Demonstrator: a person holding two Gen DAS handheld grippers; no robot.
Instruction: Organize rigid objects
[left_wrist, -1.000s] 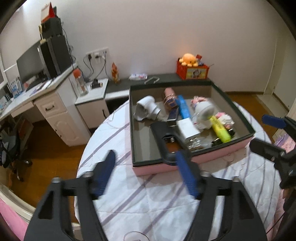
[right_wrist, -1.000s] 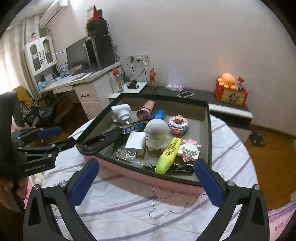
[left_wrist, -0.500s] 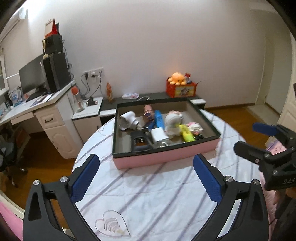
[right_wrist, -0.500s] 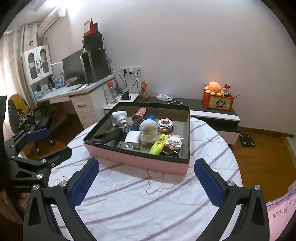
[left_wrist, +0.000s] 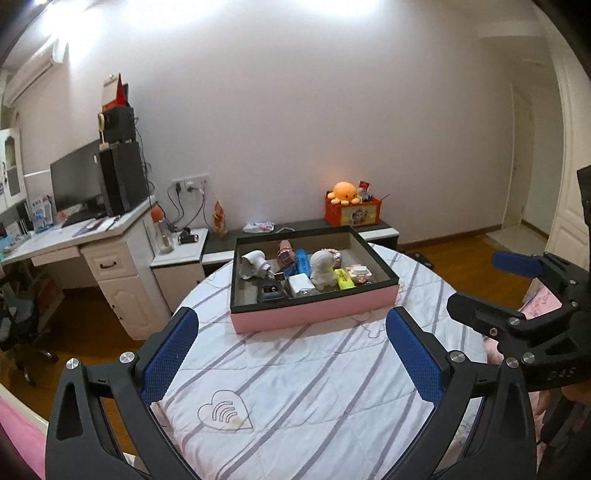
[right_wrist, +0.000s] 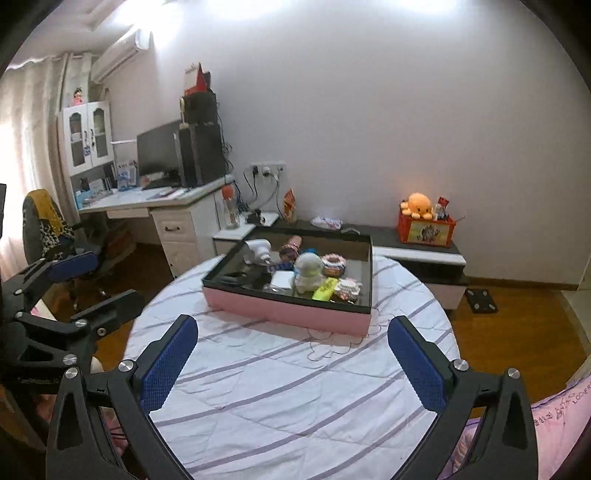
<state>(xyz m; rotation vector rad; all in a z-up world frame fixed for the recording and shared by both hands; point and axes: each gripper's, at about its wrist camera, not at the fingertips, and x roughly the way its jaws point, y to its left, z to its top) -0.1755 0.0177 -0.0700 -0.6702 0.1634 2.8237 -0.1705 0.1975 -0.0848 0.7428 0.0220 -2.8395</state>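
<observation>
A pink box with a dark rim (left_wrist: 314, 310) (right_wrist: 284, 310) stands on the far half of the round striped table (left_wrist: 295, 369). In it lie a white figurine (left_wrist: 322, 267) (right_wrist: 308, 271), a yellow highlighter (left_wrist: 344, 279), a white plug-like piece (left_wrist: 255, 264), a blue item (left_wrist: 301, 260), a white block (left_wrist: 301, 284) and a black handled object (left_wrist: 271, 291). My left gripper (left_wrist: 291, 321) hangs open and empty, short of the box. My right gripper (right_wrist: 292, 325) is also open and empty. Each appears at the edge of the other's view: right gripper (left_wrist: 476, 280), left gripper (right_wrist: 110, 277).
A white desk (left_wrist: 110, 236) with monitor and speakers stands left, a low dark cabinet (right_wrist: 417, 240) behind the table holds a red box with an orange plush (left_wrist: 345, 192). An office chair (right_wrist: 44, 225) is far left. Wooden floor surrounds the table.
Both grippers have drawn back and upward from the box, which now looks smaller. The left jaws have widened. The black handled object that was between them lies in the box.
</observation>
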